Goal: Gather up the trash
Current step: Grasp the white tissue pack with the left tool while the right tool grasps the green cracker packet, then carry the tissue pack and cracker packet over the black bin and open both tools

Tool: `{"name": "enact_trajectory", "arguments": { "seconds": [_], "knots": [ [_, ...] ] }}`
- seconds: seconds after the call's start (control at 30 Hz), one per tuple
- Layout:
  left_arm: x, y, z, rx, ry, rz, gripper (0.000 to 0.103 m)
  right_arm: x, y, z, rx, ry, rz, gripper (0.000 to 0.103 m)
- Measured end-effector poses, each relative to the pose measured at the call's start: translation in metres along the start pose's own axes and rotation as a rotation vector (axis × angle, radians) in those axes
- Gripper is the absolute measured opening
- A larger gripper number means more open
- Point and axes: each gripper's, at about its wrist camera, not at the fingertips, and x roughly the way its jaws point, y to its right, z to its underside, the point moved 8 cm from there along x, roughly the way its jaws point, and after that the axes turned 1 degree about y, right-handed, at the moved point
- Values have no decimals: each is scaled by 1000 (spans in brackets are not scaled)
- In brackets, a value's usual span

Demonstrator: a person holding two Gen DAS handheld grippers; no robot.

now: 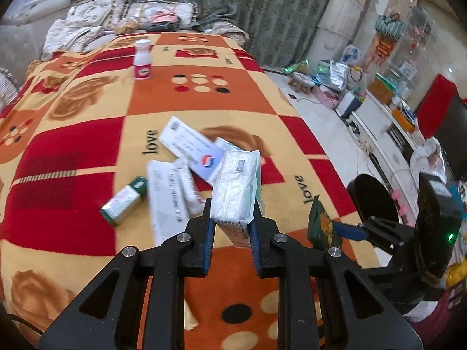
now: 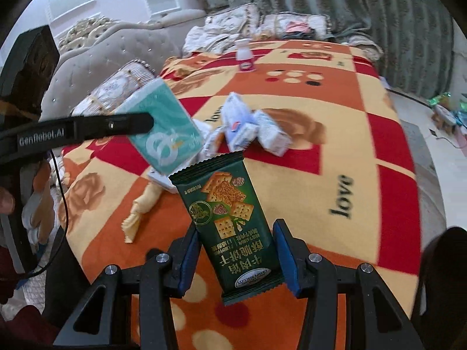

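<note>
Patterned blanket (image 1: 87, 151): red, orange and cream squares with roses, dots and the word "love"; it covers the whole surface and serves as the landmark for all entries below.

Pile of paper boxes and leaflets (image 1: 186, 157): white and pale blue cartons, lying loose near the middle of the blanket (blurred; print unreadable).

Tissue pack (image 1: 236, 186): white plastic on one face, teal with a white emblem on the other, raised off the blanket above the pile. Left gripper (image 1: 233, 213): blue pads clamped on the pack's near end, one on each side.

Biscuit packet (image 2: 230, 218): dark green, crackers pictured, "CRISPY BISCUITS" on the label, lifted clear over the near orange part of the blanket. Right gripper (image 2: 236, 236): jaws closed against the packet's two long edges, holding it tilted.

White bottle (image 1: 142, 59): red label, white cap, upright on the far end of the blanket, well apart from the pile.

Small green-and-silver box (image 1: 124, 201): on its side on the blanket, just beside the pile's left edge.

Crumpled yellow wrapper (image 2: 140, 210): lying on the blanket near its left edge, beneath the tissue pack.
</note>
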Motion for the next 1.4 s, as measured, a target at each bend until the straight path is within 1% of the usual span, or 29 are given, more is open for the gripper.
{"name": "enact_trajectory", "arguments": {
  "seconds": [0.23,0.43,0.57,0.67,0.77,0.83,0.9,0.97,1.0,1.1,1.17,1.4],
  "knots": [
    [16,40,0,62,-16,29,19,-25,31,6,50,30,51,47],
    [28,65,1,103,-31,48,19,-45,58,12,97,60,87,47],
    [32,70,2,103,-36,51,19,-44,72,18,153,53,75,47],
    [32,63,1,100,-36,35,19,-41,65,26,144,34,20,48],
    [30,53,1,88,-37,16,19,-29,51,31,100,-4,17,50],
    [29,46,3,77,-40,7,19,-16,43,37,86,-45,8,50],
    [29,43,4,71,-44,2,19,-1,37,44,62,-84,22,50],
    [30,41,5,67,-49,3,19,13,34,51,27,-114,66,50],
    [30,41,6,66,-51,5,19,14,32,51,6,-99,89,50],
    [32,47,7,69,-60,15,19,13,33,51,-16,-93,124,39],
    [34,54,6,78,-58,27,19,5,37,49,0,-74,116,39],
    [43,91,-1,119,-60,76,19,-35,73,40,80,-4,164,39]
  ]
}}
